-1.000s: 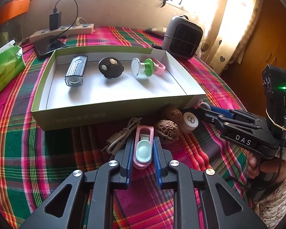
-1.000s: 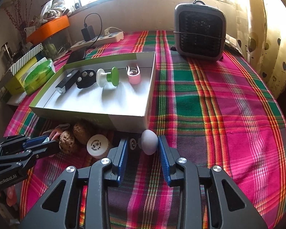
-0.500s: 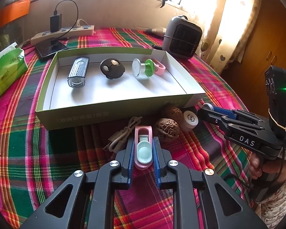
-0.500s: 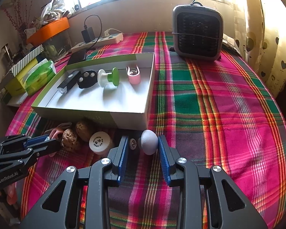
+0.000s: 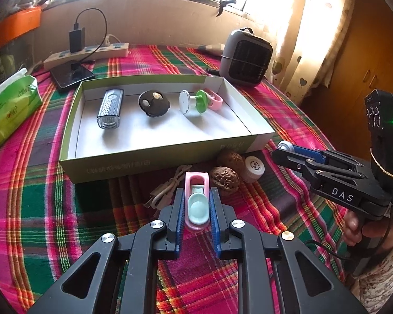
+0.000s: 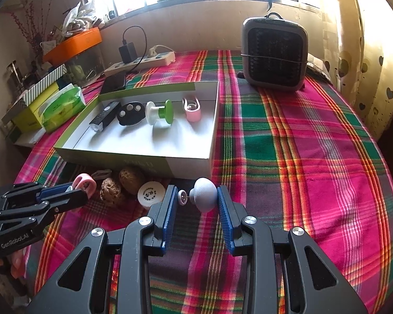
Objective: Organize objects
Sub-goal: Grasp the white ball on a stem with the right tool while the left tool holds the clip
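Observation:
My left gripper (image 5: 196,196) is shut on a pink and mint clip (image 5: 196,204) and holds it just above the plaid cloth, in front of the open green-and-white box (image 5: 154,162). My right gripper (image 6: 196,196) is shut on a small grey mushroom-shaped knob (image 6: 204,195) near the box's front right corner. The box holds a silver light (image 5: 110,108), a black round piece (image 5: 153,103), a white-green spool (image 5: 192,102) and a pink clip (image 5: 213,100). Two walnuts (image 5: 226,178), a white cap (image 5: 252,167) and a coiled cable (image 5: 167,191) lie in front of the box.
A grey fan heater (image 6: 275,55) stands at the back right. A power strip with charger (image 6: 141,62) and a phone (image 5: 72,74) lie behind the box. Green tissue packs (image 5: 10,107) sit at the left. The round table's edge curves off at the right.
Both grippers have pulled back and risen slightly with their objects, so the box looks a little farther away. The objects in and beside the box have not moved.

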A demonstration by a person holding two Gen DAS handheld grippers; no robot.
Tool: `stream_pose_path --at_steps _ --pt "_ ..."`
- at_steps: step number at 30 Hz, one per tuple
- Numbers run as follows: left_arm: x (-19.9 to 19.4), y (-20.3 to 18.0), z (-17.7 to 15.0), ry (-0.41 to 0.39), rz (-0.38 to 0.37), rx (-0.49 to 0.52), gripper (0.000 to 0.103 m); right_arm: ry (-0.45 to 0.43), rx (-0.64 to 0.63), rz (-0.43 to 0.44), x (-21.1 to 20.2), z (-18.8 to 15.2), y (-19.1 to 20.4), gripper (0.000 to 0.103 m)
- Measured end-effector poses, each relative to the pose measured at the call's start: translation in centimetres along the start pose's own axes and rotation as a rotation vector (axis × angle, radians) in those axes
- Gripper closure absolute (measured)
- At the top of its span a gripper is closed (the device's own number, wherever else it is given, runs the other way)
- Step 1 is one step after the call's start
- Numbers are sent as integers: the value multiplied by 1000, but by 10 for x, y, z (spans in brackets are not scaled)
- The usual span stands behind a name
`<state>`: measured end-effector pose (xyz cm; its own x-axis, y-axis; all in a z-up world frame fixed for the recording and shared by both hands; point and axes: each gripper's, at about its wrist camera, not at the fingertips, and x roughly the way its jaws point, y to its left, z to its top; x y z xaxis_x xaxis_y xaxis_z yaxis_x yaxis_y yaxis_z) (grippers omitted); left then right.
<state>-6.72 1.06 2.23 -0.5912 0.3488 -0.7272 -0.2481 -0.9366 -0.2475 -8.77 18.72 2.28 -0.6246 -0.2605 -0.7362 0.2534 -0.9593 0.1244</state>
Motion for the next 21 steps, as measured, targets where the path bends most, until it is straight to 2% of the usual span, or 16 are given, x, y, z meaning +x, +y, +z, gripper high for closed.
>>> stream_pose_path --at_steps 21 --pt "-16 3 18 -42 1 1 87 -38 -14 15 -13 13 13 70"
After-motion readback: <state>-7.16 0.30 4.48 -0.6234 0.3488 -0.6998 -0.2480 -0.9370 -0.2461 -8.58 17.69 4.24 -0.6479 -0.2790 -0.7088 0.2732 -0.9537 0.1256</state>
